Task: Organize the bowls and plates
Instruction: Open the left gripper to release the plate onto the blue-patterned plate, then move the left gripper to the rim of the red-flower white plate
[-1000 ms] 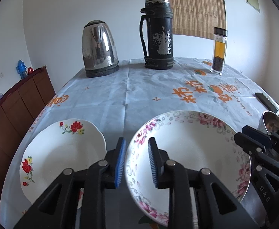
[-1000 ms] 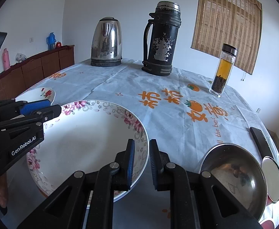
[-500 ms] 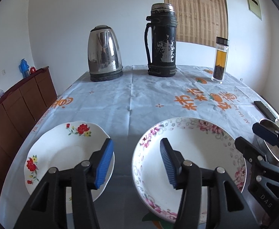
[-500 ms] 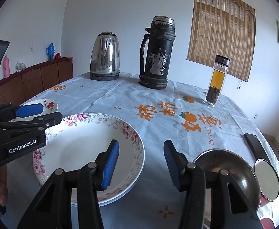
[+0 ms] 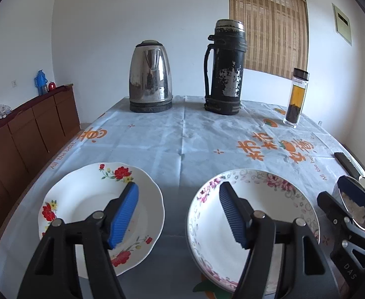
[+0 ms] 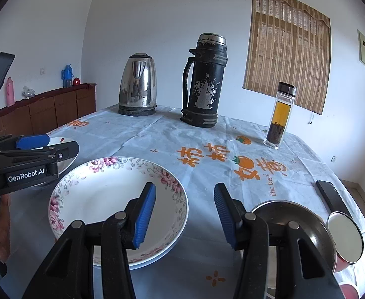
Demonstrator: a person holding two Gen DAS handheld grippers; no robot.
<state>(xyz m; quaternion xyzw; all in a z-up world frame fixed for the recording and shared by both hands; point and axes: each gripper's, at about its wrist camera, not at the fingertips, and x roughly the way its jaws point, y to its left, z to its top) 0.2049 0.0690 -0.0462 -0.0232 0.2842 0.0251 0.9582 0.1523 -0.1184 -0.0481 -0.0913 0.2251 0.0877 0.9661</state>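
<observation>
Left wrist view is taking in the large table under its pale blue cloth printed with orange characters (image 5: 182, 137), which is carrying everything. At the far edge a dented black thermos flask with a handle (image 5: 224, 67) is standing upright beside a rounded steel electric kettle (image 5: 150, 77), and a clear glass bottle of amber tea with a dark cap (image 5: 296, 97) is standing nearer the far right corner.

Along the near edge, a deep white plate with a pink floral rim (image 5: 252, 214) is sitting right of a white scalloped plate with red flowers (image 5: 90, 206); the two are lying apart, with bare cloth showing between them. A round steel bowl (image 6: 292, 221) is resting near the right edge, just beside the pink-rimmed plate, and a small round mirror-like lid (image 6: 345, 240) is lying against the bowl's right side.

Left gripper (image 5: 178, 211) is hovering with its blue-padded jaws spread wide, gripping nothing, over the gap between the two plates. Right gripper (image 6: 184, 214) is likewise gaping empty, poised over the space between the pink-rimmed plate and the steel bowl.
</observation>
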